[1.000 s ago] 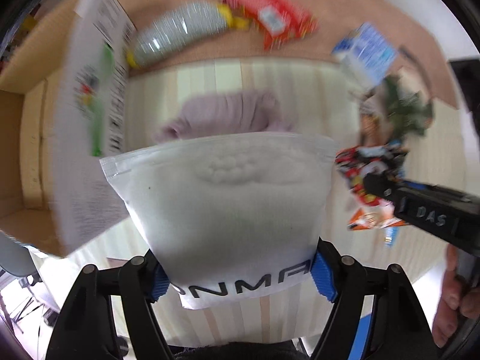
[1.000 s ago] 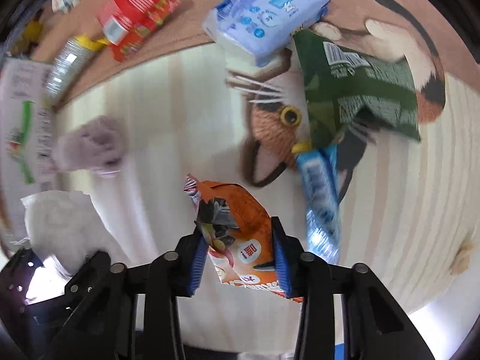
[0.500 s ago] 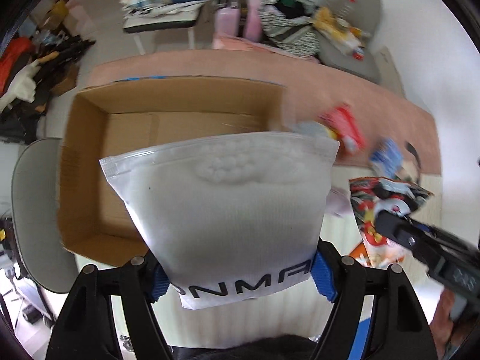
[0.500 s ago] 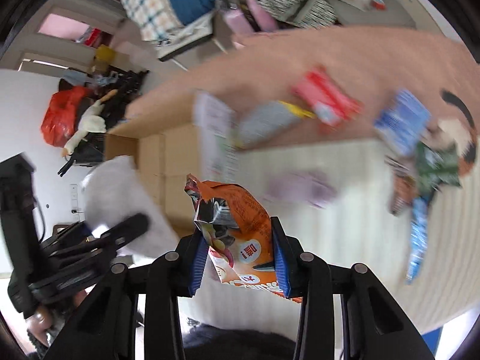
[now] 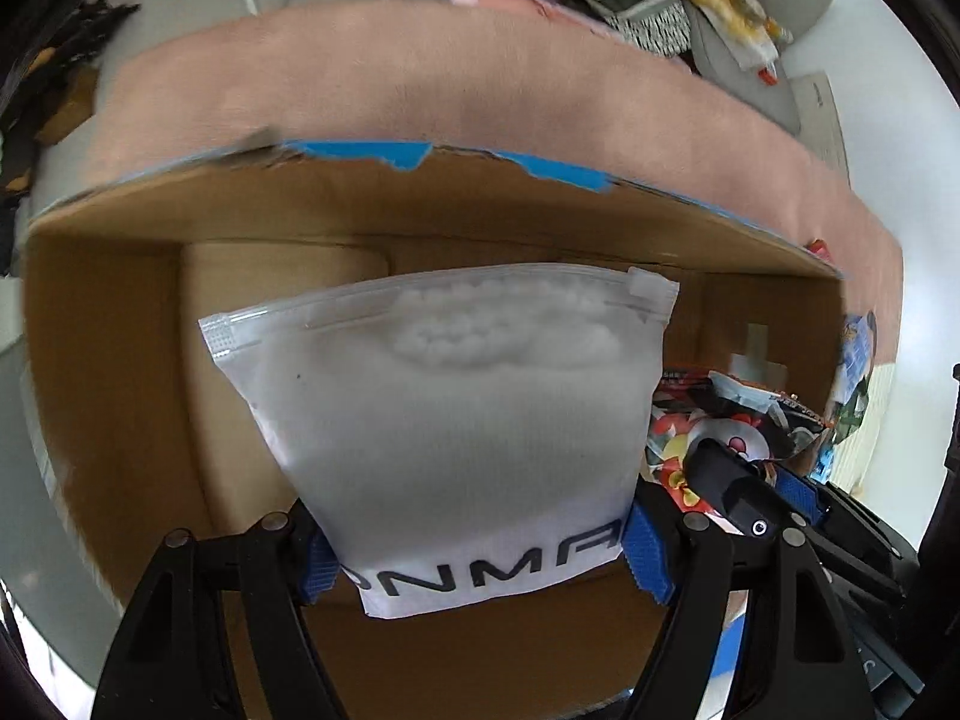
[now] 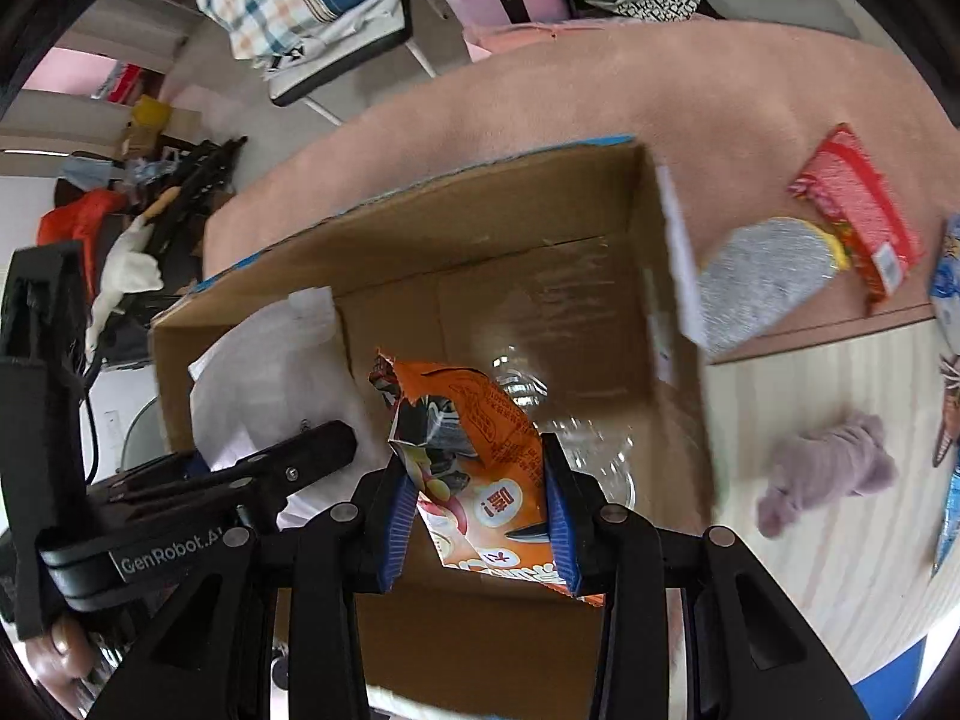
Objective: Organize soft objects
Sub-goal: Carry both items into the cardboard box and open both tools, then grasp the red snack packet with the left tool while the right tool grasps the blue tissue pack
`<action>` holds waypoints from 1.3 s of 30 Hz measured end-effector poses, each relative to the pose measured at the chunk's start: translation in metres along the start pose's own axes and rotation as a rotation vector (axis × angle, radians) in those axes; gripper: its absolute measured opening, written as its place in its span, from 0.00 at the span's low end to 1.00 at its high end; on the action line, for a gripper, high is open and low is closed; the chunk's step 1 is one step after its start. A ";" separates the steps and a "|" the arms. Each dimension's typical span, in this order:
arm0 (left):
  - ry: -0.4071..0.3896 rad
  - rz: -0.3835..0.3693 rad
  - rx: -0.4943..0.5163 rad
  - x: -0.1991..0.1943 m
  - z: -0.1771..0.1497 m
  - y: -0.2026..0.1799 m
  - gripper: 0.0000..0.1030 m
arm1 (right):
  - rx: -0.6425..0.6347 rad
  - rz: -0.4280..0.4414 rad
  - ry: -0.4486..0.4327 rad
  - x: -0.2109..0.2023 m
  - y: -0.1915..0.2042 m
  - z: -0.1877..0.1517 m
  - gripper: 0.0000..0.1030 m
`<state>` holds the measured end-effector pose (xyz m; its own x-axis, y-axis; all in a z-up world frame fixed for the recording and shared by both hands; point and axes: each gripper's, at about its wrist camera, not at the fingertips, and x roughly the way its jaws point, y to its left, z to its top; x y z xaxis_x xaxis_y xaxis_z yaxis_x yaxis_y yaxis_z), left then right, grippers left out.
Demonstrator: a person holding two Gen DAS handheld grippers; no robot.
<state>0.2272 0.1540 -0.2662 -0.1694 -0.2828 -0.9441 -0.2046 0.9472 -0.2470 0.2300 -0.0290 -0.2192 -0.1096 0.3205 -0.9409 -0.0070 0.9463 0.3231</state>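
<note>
One cardboard box [image 6: 540, 276] sits open on the pink rug [image 6: 540, 84]. Left tongs [image 5: 480, 552] clamp one white zip pouch [image 5: 444, 420] over it; right tongs [image 6: 477, 516] clamp one orange snack bag [image 6: 480, 456] above the box's inside.

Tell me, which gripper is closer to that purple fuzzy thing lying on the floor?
Right. The right gripper, holding an orange snack bag over the cardboard box, is nearer the purple plush. The left gripper sits farther away, on the other side.
</note>
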 end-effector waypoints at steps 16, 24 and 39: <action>0.019 0.107 0.033 0.012 -0.005 -0.018 0.85 | 0.038 -0.050 -0.037 0.048 -0.005 0.023 0.69; -0.169 0.201 0.036 -0.050 -0.052 -0.025 0.93 | -0.052 -0.159 -0.080 0.007 0.002 -0.005 0.93; -0.400 0.274 0.038 -0.092 -0.153 -0.015 0.93 | -0.183 -0.321 -0.261 -0.060 0.029 -0.112 1.00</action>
<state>0.0986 0.1426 -0.1419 0.1730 0.0514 -0.9836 -0.1672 0.9857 0.0221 0.1247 -0.0255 -0.1424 0.1813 0.0339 -0.9829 -0.1781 0.9840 0.0011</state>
